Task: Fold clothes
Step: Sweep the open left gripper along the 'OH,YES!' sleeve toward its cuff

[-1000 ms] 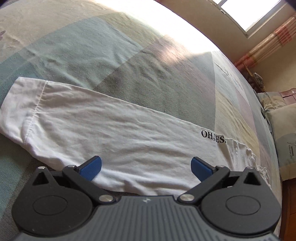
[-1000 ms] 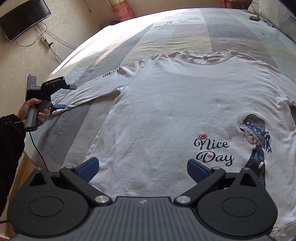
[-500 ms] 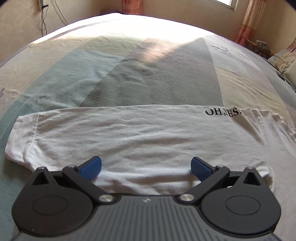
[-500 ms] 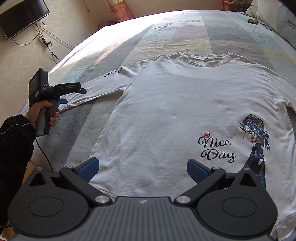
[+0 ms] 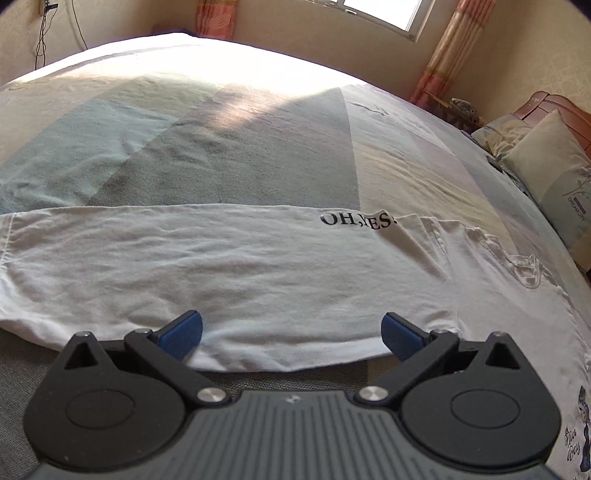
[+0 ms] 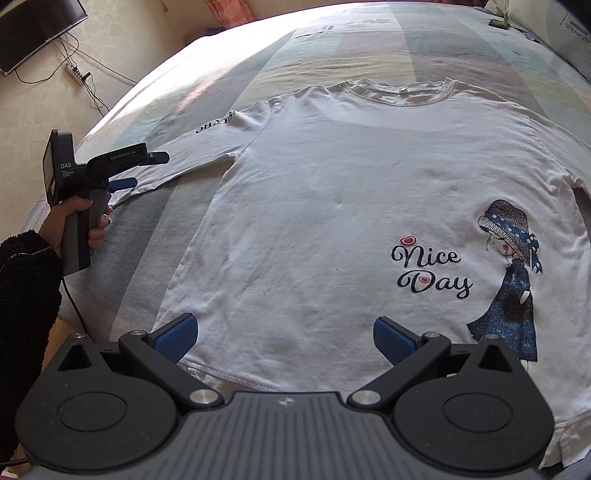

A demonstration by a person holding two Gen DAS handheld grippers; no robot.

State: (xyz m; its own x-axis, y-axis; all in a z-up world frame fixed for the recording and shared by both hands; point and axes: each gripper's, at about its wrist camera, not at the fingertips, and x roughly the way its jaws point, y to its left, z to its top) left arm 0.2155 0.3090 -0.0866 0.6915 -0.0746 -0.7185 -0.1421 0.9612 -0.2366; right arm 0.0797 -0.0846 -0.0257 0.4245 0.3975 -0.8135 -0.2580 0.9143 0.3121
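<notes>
A white long-sleeved shirt [image 6: 332, 206] lies flat, front up, on the bed, with "Nice Day" and a girl printed near its hem. Its left sleeve [image 5: 221, 266], marked "OH,YES", stretches out sideways. My left gripper [image 5: 291, 328] hovers open over the near edge of that sleeve, holding nothing. From the right wrist view that same left gripper [image 6: 144, 170] shows in a hand [image 6: 74, 221] at the sleeve's cuff end. My right gripper [image 6: 282, 336] is open just above the shirt's hem, nothing between its blue pads.
The bed cover [image 5: 240, 147] is a patchwork of pale green, grey and beige. Pillows [image 5: 554, 173] lie by the wooden headboard at the right. A wall-mounted screen [image 6: 33, 29] and cables hang left of the bed. A black fuzzy sleeve [image 6: 26, 295] is at the left edge.
The left gripper has swung round and moved along the sleeve toward the shoulder, now facing the window. The right gripper has barely moved over the hem. Both stay open.
</notes>
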